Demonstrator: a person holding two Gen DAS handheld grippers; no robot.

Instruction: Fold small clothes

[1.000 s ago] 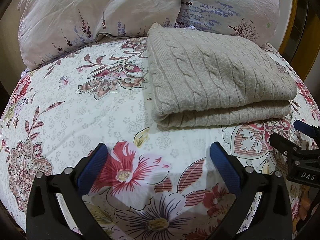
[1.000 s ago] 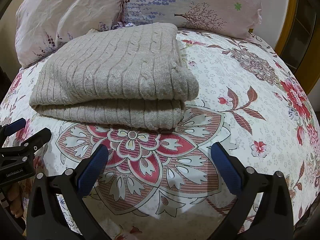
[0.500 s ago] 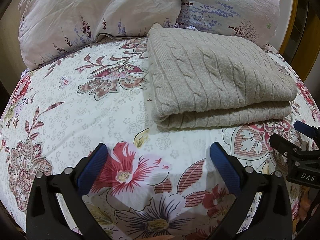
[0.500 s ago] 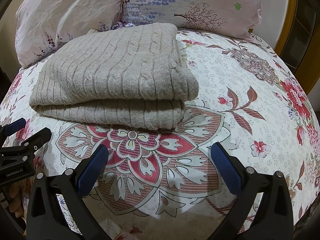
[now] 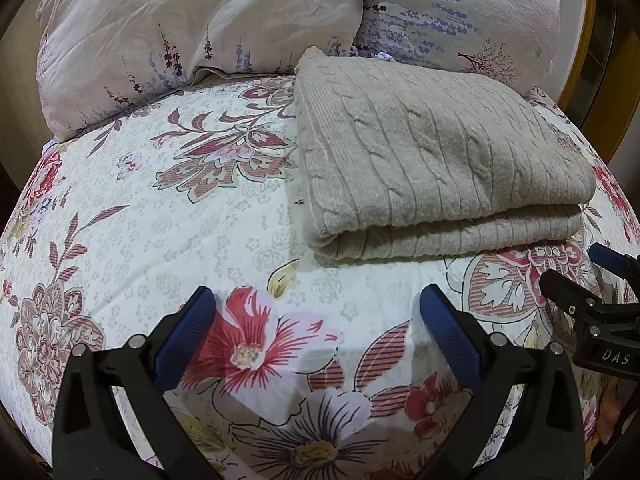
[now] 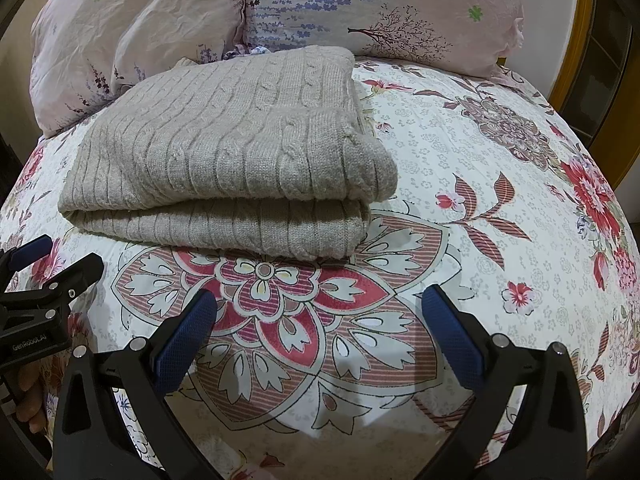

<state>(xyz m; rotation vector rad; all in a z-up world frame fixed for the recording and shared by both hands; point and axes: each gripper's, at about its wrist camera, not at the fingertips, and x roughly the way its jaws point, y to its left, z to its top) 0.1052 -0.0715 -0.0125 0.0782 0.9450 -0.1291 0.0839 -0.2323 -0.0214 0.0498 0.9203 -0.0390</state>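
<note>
A beige cable-knit sweater (image 5: 432,160) lies folded in a neat rectangle on the floral bedspread (image 5: 160,216), its folded edge facing me. It also shows in the right wrist view (image 6: 232,168). My left gripper (image 5: 316,320) is open and empty, held just in front of the sweater's near left corner. My right gripper (image 6: 320,320) is open and empty, in front of the sweater's near right corner. Each gripper shows at the edge of the other's view: the right gripper (image 5: 580,276) and the left gripper (image 6: 56,256).
Two pale floral pillows (image 5: 192,20) (image 6: 380,4) lean at the head of the bed behind the sweater. A wooden frame (image 6: 576,32) stands at the far right. Bare bedspread (image 6: 520,184) lies to the right of the sweater.
</note>
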